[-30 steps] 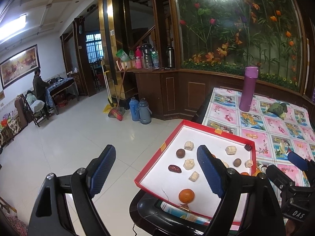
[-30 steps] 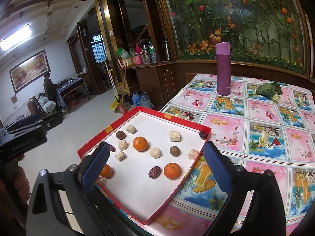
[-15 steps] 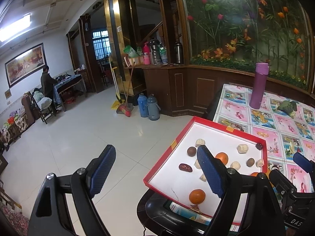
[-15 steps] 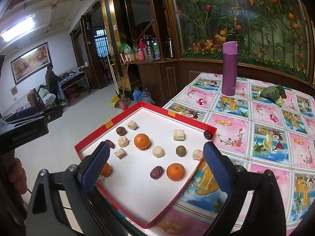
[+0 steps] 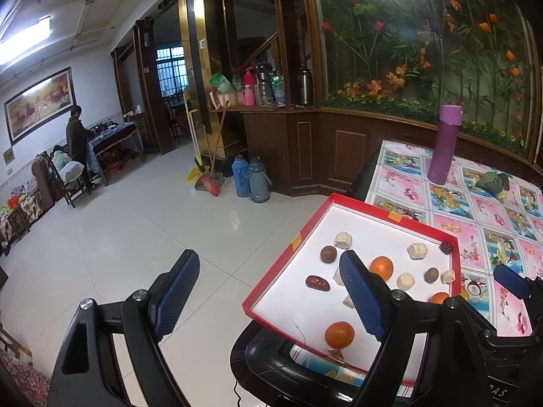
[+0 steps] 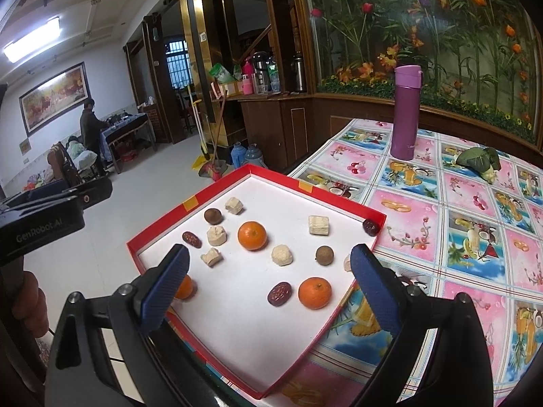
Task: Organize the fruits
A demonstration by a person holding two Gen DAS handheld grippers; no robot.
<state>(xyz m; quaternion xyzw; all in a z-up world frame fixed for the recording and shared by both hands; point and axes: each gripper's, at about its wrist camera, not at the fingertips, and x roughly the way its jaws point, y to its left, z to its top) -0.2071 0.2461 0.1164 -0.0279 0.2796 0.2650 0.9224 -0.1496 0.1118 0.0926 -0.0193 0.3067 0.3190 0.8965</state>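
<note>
Oranges (image 6: 251,235) lie ahead of the wide-open right tool (image 6: 271,291).

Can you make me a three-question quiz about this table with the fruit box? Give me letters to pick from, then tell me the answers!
1. Where does the purple bottle stand?
A. inside the red box
B. on the tablecloth beyond the red box
C. on the floor

2. How many oranges lie in the red box?
A. one
B. three
C. five

3. What is the right gripper doing?
A. squeezing an orange
B. gripping the box edge
C. open, holding nothing

Answers:
1. B: the bottle stands upright on the flowery tablecloth, apart from the box.
2. B: the oranges are one in the middle, one nearer, and one half hidden behind the gripper's finger.
3. C: its blue pads stand wide apart with nothing pinched.
</note>
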